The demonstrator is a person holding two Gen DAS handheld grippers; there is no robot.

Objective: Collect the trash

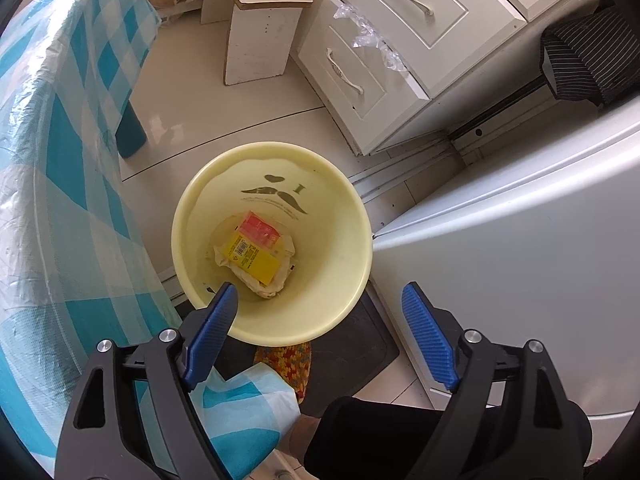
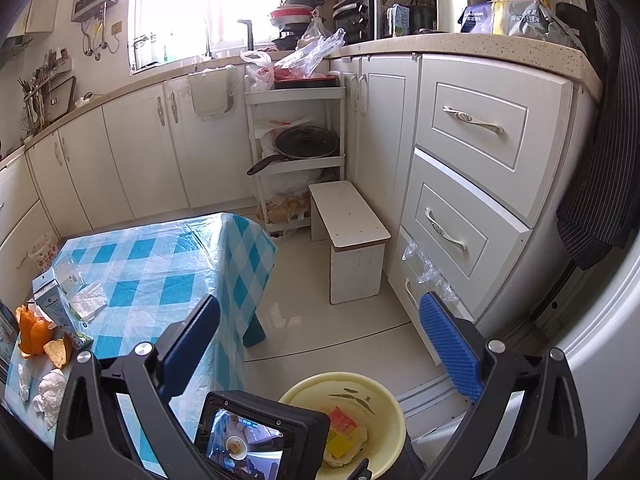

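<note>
Trash, a yellow packet on crumpled paper, lies in the yellow bin beneath the left hand-held gripper, empty, jaws spread; right hand-held gripper also gapes, empty, facing remaining orange peel on the surface.

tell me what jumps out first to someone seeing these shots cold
The pale yellow plastic bin with a moustache print on the floor draws the eye first, with a yellow and red packet on crumpled paper at its bottom. The open left tool hangs above its rim, with nothing between its blue pads. Next comes the table under a blue and white checked plastic cloth, with orange peel and crumpled white tissues at its near left end.
</note>
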